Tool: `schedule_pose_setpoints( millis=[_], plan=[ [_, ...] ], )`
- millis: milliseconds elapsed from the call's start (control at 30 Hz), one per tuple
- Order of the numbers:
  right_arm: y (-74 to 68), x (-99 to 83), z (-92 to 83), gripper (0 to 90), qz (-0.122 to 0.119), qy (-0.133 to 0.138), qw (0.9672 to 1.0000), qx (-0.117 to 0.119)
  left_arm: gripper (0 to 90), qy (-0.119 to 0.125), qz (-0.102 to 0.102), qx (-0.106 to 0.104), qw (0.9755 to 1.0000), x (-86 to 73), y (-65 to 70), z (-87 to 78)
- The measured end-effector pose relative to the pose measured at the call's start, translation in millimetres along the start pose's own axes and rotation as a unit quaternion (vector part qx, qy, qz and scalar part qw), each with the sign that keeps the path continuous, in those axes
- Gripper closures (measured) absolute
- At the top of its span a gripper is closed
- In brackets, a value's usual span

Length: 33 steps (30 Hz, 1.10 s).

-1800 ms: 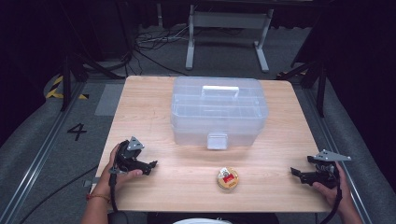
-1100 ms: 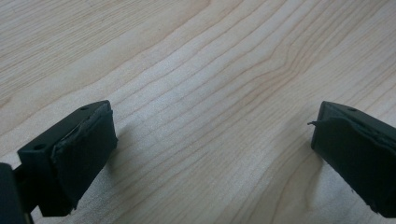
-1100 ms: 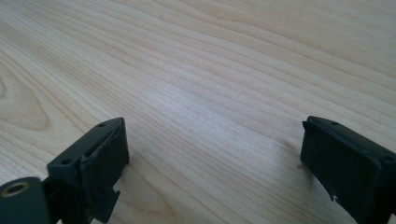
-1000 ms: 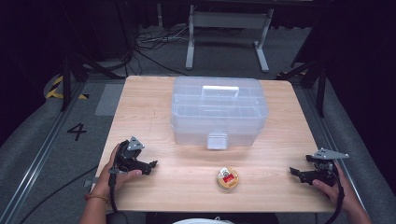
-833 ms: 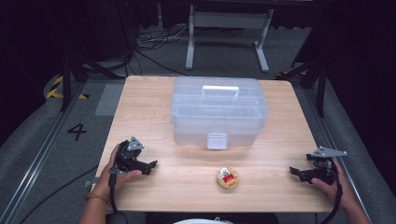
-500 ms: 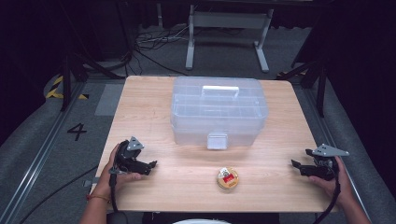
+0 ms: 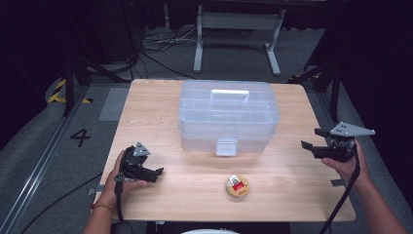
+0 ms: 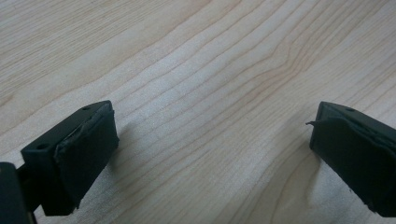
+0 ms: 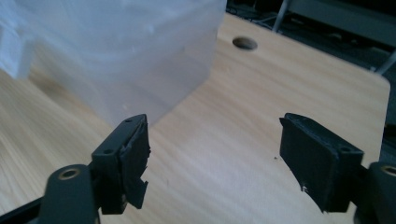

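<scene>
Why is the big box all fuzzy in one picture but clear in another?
In the right gripper view the box sits close to the camera and looks blurred and milky, while the jaws are sharper. In the high view the box is clear, the table brightly lit, the room behind dark. In the left gripper view the wood grain is sharp, with soft shadows beside the jaws.

Light wooden table, grey carpet floor, metal stand, dark surroundings
</scene>
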State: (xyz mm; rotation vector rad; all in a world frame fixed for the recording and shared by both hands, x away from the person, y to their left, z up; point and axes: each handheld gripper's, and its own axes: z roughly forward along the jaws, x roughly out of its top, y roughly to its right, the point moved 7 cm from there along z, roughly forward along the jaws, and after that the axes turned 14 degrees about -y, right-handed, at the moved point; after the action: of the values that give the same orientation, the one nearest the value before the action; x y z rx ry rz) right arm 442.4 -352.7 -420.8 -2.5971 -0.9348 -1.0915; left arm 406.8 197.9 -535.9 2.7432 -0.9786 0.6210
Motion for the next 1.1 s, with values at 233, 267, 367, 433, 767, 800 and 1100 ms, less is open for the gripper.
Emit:
schedule_pose_setpoints(
  millis=[233, 267, 367, 433, 767, 800, 1100],
  plan=[
    [-13.5, 73.7, -19.0, 30.5, -0.048, 0.035, 0.9982, -0.002, 18.7, 0.001, -0.006, -0.008, 1.0, 4.6, 1.7, -7.1],
    [-16.5, 83.5, -20.0, 30.5, -0.053, 0.036, 0.998, 0.002, 25.0, 0.003, -0.002, -0.007, 1.0, 7.4, 2.2, -9.7],
    [-25.5, 110.0, -14.5, 31.0, -0.068, 0.033, 0.9971, 0.002, 17.7, 0.012, 0.008, 0.01, 0.9998, 17.6, 5.1, -14.9],
    [-33.8, 125.2, -7.0, 33.8, -0.079, 0.028, 0.9965, 0.01, 20.4, 0.024, 0.021, 0.011, 0.9994, 28.4, 9.1, -19.9],
    [-79.9, 180.3, 32.6, 38.1, -0.139, -0.008, 0.9898, 0.029, 17.3, 0.051, 0.073, 0.019, 0.9958, 86.9, 26.5, -37.2],
    [-83.1, 184.9, 39.2, 38.2, -0.144, -0.017, 0.989, 0.027, 17.3, 0.054, 0.074, 0.015, 0.9957, 92.4, 27.8, -36.9],
    [-92.7, 201.3, 71.9, 67.7, -0.162, -0.052, 0.9851, 0.024, 17.1, 0.072, 0.097, 0.005, 0.9927, 117.5, 37.2, -28.5]
  ],
)
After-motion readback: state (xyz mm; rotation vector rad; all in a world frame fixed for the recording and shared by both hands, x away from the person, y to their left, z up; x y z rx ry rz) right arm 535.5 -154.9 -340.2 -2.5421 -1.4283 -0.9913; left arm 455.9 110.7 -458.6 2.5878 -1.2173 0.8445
